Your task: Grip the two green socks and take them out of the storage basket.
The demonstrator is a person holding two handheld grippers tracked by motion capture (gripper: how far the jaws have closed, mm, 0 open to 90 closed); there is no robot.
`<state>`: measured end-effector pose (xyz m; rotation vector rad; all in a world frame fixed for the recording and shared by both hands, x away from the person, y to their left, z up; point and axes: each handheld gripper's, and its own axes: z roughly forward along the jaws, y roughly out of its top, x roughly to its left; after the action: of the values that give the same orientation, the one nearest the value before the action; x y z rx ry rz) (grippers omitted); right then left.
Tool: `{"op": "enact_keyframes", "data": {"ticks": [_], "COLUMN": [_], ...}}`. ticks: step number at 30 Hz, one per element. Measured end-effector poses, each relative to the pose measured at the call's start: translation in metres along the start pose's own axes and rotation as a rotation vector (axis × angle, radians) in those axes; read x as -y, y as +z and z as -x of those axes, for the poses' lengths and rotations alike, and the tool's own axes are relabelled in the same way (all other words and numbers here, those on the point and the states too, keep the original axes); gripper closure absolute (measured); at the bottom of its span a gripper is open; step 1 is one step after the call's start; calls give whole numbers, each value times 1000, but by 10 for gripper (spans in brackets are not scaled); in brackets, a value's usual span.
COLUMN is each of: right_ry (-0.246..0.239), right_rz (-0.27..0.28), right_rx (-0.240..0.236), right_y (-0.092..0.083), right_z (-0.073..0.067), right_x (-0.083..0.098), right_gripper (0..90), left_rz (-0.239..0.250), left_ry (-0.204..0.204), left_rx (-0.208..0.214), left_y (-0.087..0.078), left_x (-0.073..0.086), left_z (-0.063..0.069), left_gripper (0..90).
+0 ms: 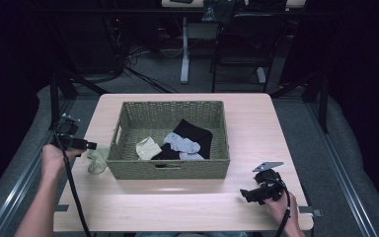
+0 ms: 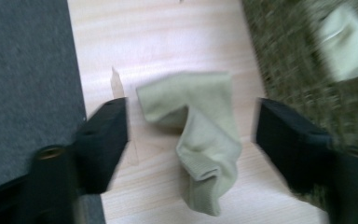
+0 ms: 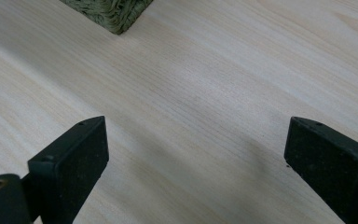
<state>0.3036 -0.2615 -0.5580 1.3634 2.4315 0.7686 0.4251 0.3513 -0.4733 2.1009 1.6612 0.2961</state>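
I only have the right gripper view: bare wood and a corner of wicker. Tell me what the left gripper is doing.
Observer: The left gripper is at the left end of the basket, over a pale green sock on the table.
Operator: Say whether it grips that sock.
Observer: No. In the left gripper view its jaws stand apart on either side of the sock and do not press on it.
Operator: Report what is in the basket.
Observer: A cream sock, grey socks and a black cloth.
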Motion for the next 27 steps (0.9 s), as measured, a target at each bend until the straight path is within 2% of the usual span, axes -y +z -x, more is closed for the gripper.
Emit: {"op": "enact_keyframes", "data": {"ticks": [5, 6, 8, 10, 11, 13, 14, 15, 18, 19, 21, 22, 23, 27], "right_ry": [6, 11, 0, -2, -3, -3, 0, 4, 3, -1, 0, -2, -1, 4], "right_rz": [-2, 16, -1, -3, -3, -2, -1, 2, 0, -1, 0, -1, 1, 3], "right_rx": [-1, -4, -3, -2, -2, -1, -3, -4, -4, -7, -3, -3, -4, -4], "right_y": [1, 2, 0, 0, 0, 0, 0, 0, 0, 0, 0, 0, 0, 0], "right_z": [1, 1, 1, 0, 0, 0, 1, 1, 2, 1, 0, 0, 0, 2], "right_x": [0, 0, -1, -1, -1, -1, 0, 0, -1, -1, -1, -1, -1, 0], "right_gripper": [58, 58, 58, 58, 58, 58, 58, 58, 58, 58, 58, 58, 58, 58], "left_rz": [51, 57, 79, 84, 106, 107, 114, 115, 109, 114, 113, 113, 105, 67], "left_ry": [59, 68, 86, 93, 119, 126, 153, 160, 178, 196, 225, 225, 250, 291], "left_rx": [-15, -12, -24, -27, -33, -33, -29, -27, -17, -7, -2, -2, 8, 25], "left_y": [-28, -32, -42, -46, -53, -55, -61, -62, -64, -64, -62, -62, -58, -44], "left_x": [-18, -21, -30, -33, -40, -42, -49, -52, -58, -64, -69, -69, -73, -82], "left_z": [18, 21, 30, 34, 43, 46, 55, 58, 65, 74, 83, 83, 92, 108], "left_gripper": [152, 146, 110, 46, 46, 27, 24, 22, 0, 0, 0, 0, 0, 0]}}
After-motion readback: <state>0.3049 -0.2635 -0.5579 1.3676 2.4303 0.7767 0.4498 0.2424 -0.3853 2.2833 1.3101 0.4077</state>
